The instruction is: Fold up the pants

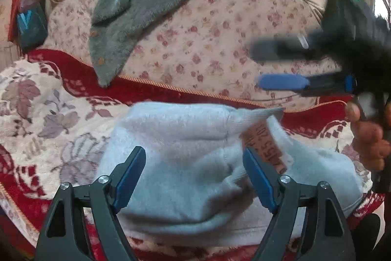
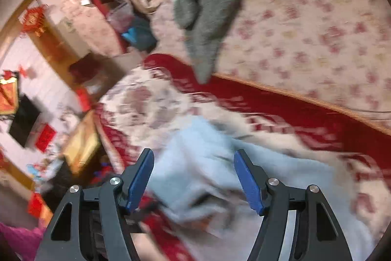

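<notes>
1. Left wrist view: the left gripper fills the bottom of the frame, its two blue-padded fingers spread wide apart and grasping nothing.
2. Between and beyond those fingers, at lower centre, lie the pants, pale blue fleece bunched into a soft mound. An orange label with dark print shows on them just above the right-hand finger.
3. The pants rest on a red and cream floral blanket that covers the lower half of the frame.
4. Across the upper middle sits a cream quilt with small pink roses, and a grey fleece garment is draped over it at upper centre.
5. At the right edge the right gripper enters, blurred, its fingers parted and released, above the pants and clear of them. The person's hand grips its handle at the right edge, lower down.
6. Right wrist view: the picture is tilted and blurred. The right gripper at the bottom stands with its blue pads wide apart, with nothing clamped between them.
7. The pants spread from lower centre to lower right, under and past the fingers, on the floral blanket.
8. The rose quilt fills the upper right, with the grey garment at upper centre. Room clutter with red decorations takes the left side.
</notes>
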`<action>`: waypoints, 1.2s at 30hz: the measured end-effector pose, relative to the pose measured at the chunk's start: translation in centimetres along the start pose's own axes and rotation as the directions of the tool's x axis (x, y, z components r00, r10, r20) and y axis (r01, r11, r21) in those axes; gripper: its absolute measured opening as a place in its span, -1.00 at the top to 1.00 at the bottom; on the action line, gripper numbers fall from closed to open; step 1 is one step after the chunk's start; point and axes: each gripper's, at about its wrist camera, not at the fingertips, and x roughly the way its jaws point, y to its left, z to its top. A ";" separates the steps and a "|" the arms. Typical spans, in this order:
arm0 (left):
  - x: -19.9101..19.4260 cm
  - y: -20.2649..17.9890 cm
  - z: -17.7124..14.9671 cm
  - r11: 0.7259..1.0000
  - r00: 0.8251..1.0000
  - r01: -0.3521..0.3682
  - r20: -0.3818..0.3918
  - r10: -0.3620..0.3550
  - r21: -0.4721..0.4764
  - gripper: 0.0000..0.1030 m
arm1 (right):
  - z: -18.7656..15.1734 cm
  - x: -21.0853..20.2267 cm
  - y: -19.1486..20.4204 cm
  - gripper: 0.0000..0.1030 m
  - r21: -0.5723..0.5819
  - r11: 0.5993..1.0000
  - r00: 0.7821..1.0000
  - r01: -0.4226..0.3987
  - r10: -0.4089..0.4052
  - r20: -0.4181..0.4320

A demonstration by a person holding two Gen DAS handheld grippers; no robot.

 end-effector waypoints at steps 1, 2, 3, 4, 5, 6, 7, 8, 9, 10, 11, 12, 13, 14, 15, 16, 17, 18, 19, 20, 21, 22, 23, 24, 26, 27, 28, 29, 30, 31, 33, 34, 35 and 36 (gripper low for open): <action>0.8 0.1 -0.3 1.000 0.999 0.008 -0.035 -0.008 -0.012 -0.57 | 0.1 1.3 0.3 -0.41 0.010 0.999 0.999 -0.038 0.039 -0.027; 1.3 0.2 -0.8 1.000 0.998 0.021 -0.063 -0.022 -0.023 -0.57 | 0.0 2.4 0.4 -0.41 0.021 0.997 0.996 -0.069 0.070 -0.056; 1.9 0.3 -1.5 0.998 0.995 0.046 -0.087 -0.049 -0.038 -0.57 | -0.2 3.5 0.5 -0.41 0.036 0.996 0.992 -0.085 0.088 -0.086; 2.2 0.4 -2.1 0.998 0.993 0.051 -0.100 -0.056 -0.047 -0.57 | -0.6 4.9 0.3 -0.41 0.055 0.995 0.989 -0.082 0.088 -0.118; 2.6 0.5 -2.7 0.997 0.991 0.056 -0.118 -0.063 -0.059 -0.57 | -1.0 5.7 -0.2 -0.41 0.070 0.995 0.987 -0.077 0.086 -0.138; 3.1 0.6 -3.3 0.995 0.987 0.068 -0.137 -0.078 -0.074 -0.57 | -1.6 6.2 -0.7 -0.41 0.086 0.994 0.985 -0.070 0.082 -0.151; 3.4 0.8 -3.9 0.993 0.985 0.080 -0.146 -0.092 -0.090 -0.57 | -2.1 6.9 -1.8 -0.41 0.114 0.993 0.985 -0.043 0.061 -0.161; 3.6 0.8 -4.3 0.993 0.986 0.078 -0.139 -0.091 -0.091 -0.58 | -2.4 7.2 -2.8 -0.38 0.133 0.991 0.986 -0.015 0.037 -0.164; 3.6 0.7 -4.5 0.994 0.988 0.076 -0.126 -0.085 -0.081 -0.58 | -2.8 7.6 -3.8 -0.36 0.150 0.989 0.986 0.016 0.009 -0.167; 3.7 0.4 -4.6 0.995 0.989 0.072 -0.123 -0.080 -0.064 -0.59 | -3.3 8.1 -5.0 -0.35 0.173 0.984 0.986 0.041 -0.012 -0.166; 3.9 0.2 -4.5 0.996 0.989 0.071 -0.126 -0.078 -0.059 -0.59 | -3.8 8.5 -6.1 -0.29 0.201 0.978 0.986 0.046 -0.012 -0.164; 4.0 0.1 -4.5 0.996 0.989 0.069 -0.127 -0.076 -0.055 -0.60 | -4.1 8.6 -6.9 -0.22 0.217 0.975 0.988 0.040 -0.007 -0.153; 4.1 0.0 -4.5 0.997 0.989 0.064 -0.128 -0.070 -0.049 -0.61 | -4.0 8.5 -7.1 -0.22 0.224 0.974 0.990 0.032 0.000 -0.141; 4.1 -0.1 -4.5 0.997 0.989 0.062 -0.129 -0.067 -0.042 -0.61 | -4.0 8.1 -7.1 -0.22 0.232 0.972 0.992 0.019 0.011 -0.127; 4.0 -0.1 -4.5 0.997 0.989 0.060 -0.130 -0.064 -0.039 -0.61 | -3.8 7.7 -6.9 -0.22 0.234 0.972 0.993 0.012 0.016 -0.116; 3.9 -0.1 -4.4 0.998 0.989 0.058 -0.132 -0.063 -0.037 -0.61 | -3.6 6.9 -6.6 -0.24 0.225 0.974 0.995 0.010 0.013 -0.101; 3.7 -0.1 -4.3 0.998 0.989 0.053 -0.133 -0.058 -0.038 -0.61 | -3.4 6.0 -6.0 -0.26 0.208 0.978 0.997 0.014 0.003 -0.081; 3.4 -0.1 -4.2 0.998 0.990 0.049 -0.130 -0.054 -0.039 -0.61 | -3.3 5.3 -5.5 -0.27 0.194 0.981 0.998 0.016 -0.003 -0.068; 3.1 -0.2 -4.1 0.998 0.991 0.048 -0.123 -0.052 -0.038 -0.61 | -3.3 4.3 -4.8 -0.29 0.178 0.984 0.998 0.003 0.008 -0.061; 2.8 -0.3 -4.0 0.998 0.992 0.046 -0.117 -0.050 -0.036 -0.61 | -3.5 3.8 -4.3 -0.32 0.167 0.986 0.998 -0.013 0.024 -0.063; 2.6 -0.5 -4.0 0.999 0.993 0.042 -0.113 -0.045 -0.031 -0.61 | -3.7 3.4 -3.7 -0.35 0.155 0.988 0.997 -0.025 0.035 -0.068; 2.3 -0.7 -4.0 0.999 0.993 0.036 -0.108 -0.038 -0.022 -0.61 | -4.2 3.0 -3.2 -0.37 0.141 0.990 0.997 -0.015 0.026 -0.073; 2.1 -1.0 -3.9 0.999 0.994 0.030 -0.103 -0.032 -0.012 -0.61 | -4.5 2.6 -3.0 -0.37 0.135 0.991 0.998 0.004 0.006 -0.070; 1.7 -1.3 -3.9 1.000 0.995 0.022 -0.096 -0.022 0.001 -0.61 | -5.0 2.0 -2.9 -0.37 0.135 0.990 0.998 0.025 -0.017 -0.060; 1.3 -1.7 -3.7 1.000 0.996 0.011 -0.088 -0.010 0.014 -0.61 | -5.9 0.4 -2.8 -0.38 0.140 0.988 0.998 0.057 -0.054 -0.027; 1.0 -2.0 -3.6 1.000 0.997 0.007 -0.082 -0.006 0.017 -0.61 | -6.3 -0.3 -2.7 -0.38 0.137 0.988 0.997 0.078 -0.077 -0.013; 0.8 -2.3 -3.5 1.000 0.997 0.002 -0.076 -0.001 0.020 -0.61 | -6.9 -1.3 -2.4 -0.39 0.123 0.986 0.993 0.114 -0.116 0.009; 0.6 -2.6 -3.3 1.000 0.997 -0.004 -0.072 0.005 0.021 -0.63 | -7.3 -2.1 -2.2 -0.42 0.117 0.984 0.990 0.134 -0.138 0.024; 0.6 -2.8 -3.1 1.000 0.997 -0.007 -0.071 0.008 0.020 -0.65 | -7.8 -2.9 -2.1 -0.47 0.118 0.981 0.986 0.155 -0.160 0.039; 0.6 -3.1 -3.0 1.000 0.997 -0.005 -0.074 0.006 0.018 -0.66 | -8.4 -3.8 -2.0 -0.49 0.126 0.976 0.981 0.180 -0.188 0.056; 0.7 -3.7 -2.8 1.000 0.997 0.001 -0.081 0.000 0.018 -0.67 | -9.5 -5.4 -1.9 -0.57 0.147 0.967 0.972 0.207 -0.220 0.083; 0.8 -4.1 -2.8 1.000 0.997 0.000 -0.083 0.001 0.022 -0.67 | -10.1 -6.2 -2.0 -0.59 0.161 0.964 0.970 0.211 -0.227 0.091; 0.8 -4.5 -2.8 1.000 0.996 0.000 -0.085 0.002 0.026 -0.67 | -10.6 -6.8 -2.1 -0.61 0.174 0.961 0.968 0.213 -0.232 0.095; 0.9 -4.9 -2.7 1.000 0.996 0.003 -0.088 0.000 0.030 -0.67 | -11.2 -7.5 -2.3 -0.62 0.197 0.955 0.964 0.222 -0.245 0.101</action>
